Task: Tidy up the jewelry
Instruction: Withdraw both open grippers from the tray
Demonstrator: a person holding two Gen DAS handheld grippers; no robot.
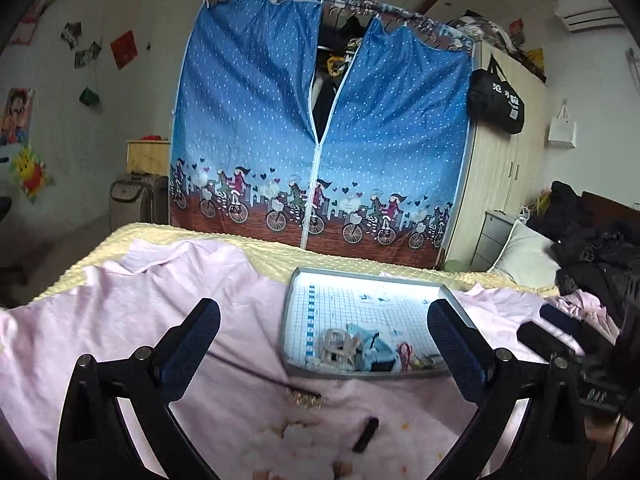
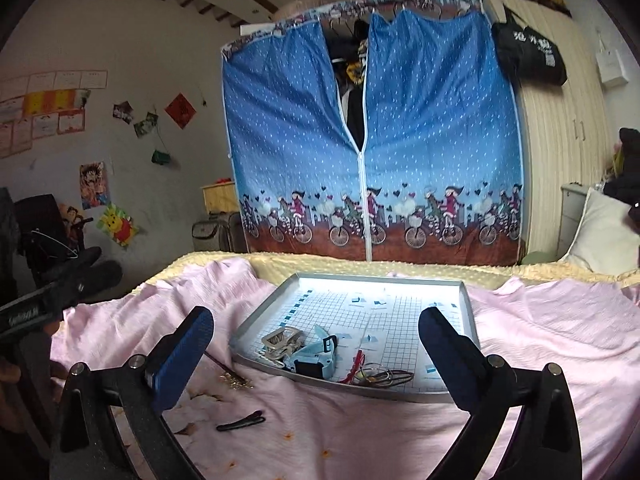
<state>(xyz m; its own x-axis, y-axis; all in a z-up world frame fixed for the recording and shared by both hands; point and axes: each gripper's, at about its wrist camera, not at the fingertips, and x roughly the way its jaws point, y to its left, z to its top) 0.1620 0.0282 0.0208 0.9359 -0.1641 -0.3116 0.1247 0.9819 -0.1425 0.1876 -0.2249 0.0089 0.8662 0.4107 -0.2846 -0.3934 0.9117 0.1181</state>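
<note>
Jewelry is mostly in the tray (image 2: 464, 312) already — a cream claw clip (image 2: 280, 340), a light blue watch (image 2: 316, 356), a red cord (image 2: 357, 362) and thin bangles (image 2: 380, 376) bunched at its near edge — but a black hair clip (image 2: 241, 421) and a gold chain piece (image 2: 236, 381) lie loose on the pink blanket (image 2: 540, 340) just in front. Both the left gripper (image 1: 324, 330) and right gripper (image 2: 316, 330) hang wide open, holding nothing. My guess is the black clip goes next: come in low, pinch across its narrow middle so you don't snag blanket, and drop it in the tray's bare far half.
</note>
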